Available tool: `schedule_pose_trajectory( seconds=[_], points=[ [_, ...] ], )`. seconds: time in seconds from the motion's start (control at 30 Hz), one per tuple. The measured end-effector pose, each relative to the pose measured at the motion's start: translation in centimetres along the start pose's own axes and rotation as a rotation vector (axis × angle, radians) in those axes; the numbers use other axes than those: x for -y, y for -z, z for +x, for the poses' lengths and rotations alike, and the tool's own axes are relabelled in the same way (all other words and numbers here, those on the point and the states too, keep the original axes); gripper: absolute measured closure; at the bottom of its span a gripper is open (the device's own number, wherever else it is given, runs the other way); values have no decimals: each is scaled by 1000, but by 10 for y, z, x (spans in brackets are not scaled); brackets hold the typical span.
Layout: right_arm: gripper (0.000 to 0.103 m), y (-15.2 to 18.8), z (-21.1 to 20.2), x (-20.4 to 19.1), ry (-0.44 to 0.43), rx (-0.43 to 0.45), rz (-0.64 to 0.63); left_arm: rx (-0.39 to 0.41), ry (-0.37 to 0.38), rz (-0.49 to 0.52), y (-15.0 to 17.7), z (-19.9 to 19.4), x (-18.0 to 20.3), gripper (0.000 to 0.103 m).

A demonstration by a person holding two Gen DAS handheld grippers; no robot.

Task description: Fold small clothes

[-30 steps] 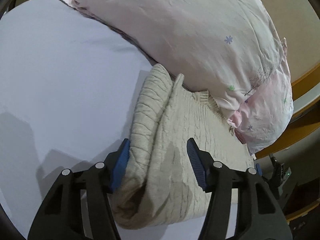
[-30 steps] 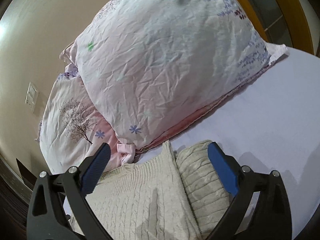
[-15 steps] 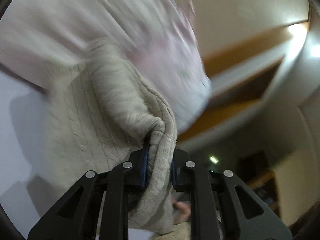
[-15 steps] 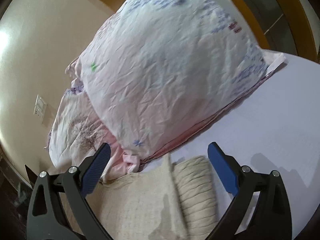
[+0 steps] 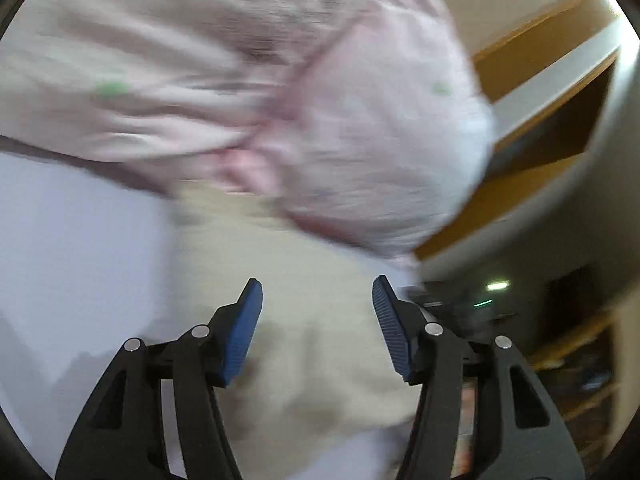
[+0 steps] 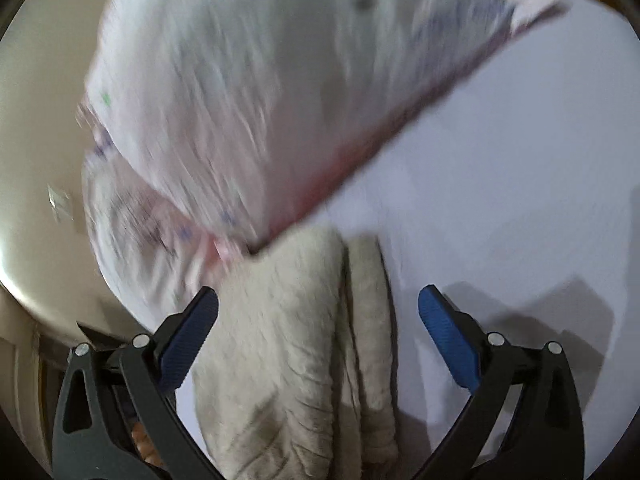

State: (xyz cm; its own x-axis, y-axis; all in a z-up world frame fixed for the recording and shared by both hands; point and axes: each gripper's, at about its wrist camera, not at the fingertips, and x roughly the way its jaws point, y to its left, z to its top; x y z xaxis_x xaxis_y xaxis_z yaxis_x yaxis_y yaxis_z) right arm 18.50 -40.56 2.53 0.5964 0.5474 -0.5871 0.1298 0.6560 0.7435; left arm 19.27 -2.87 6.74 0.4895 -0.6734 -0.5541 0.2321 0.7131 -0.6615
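A cream knitted sweater [image 6: 304, 344] lies folded on the pale lilac bed sheet [image 6: 500, 168], its far end against the pillows. In the blurred left wrist view the sweater [image 5: 316, 280] lies under and beyond my left gripper [image 5: 317, 300], which is open and empty just above it. My right gripper [image 6: 318, 312] is open wide and empty, straddling the sweater's folded length from above.
Two pink-white floral pillows [image 6: 248, 92] are stacked behind the sweater, also in the left wrist view [image 5: 280, 92]. A wooden headboard [image 5: 532, 64] and a cream wall [image 6: 36, 120] lie beyond. Dark furniture [image 5: 560, 360] stands past the bed edge at the right.
My left gripper pinched a sweater fold half a second ago and has let it go and opened. Both cameras are moving fast. The right gripper stayed open and dropped closer over the sweater.
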Motion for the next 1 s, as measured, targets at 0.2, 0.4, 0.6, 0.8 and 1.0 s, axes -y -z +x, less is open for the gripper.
schedule_pose_trajectory(
  seconds=[0.2, 0.4, 0.6, 0.8, 1.0],
  points=[
    [16, 14, 14, -17, 30, -34, -111, -98, -115, 41, 23, 24, -14, 35],
    [65, 18, 22, -10, -8, -60, -91, -101, -128, 77, 44, 44, -12, 29],
    [72, 29, 21, -33, -304, -71, -110, -87, -6, 67, 34, 7, -28, 65],
    [56, 60, 59, -101, -11, -19, -386, 53, -206, 130, 31, -59, -58, 62],
    [53, 56, 34, -87, -46, 65, -299, 154, -325, 93, 36, -90, -76, 47]
  ],
)
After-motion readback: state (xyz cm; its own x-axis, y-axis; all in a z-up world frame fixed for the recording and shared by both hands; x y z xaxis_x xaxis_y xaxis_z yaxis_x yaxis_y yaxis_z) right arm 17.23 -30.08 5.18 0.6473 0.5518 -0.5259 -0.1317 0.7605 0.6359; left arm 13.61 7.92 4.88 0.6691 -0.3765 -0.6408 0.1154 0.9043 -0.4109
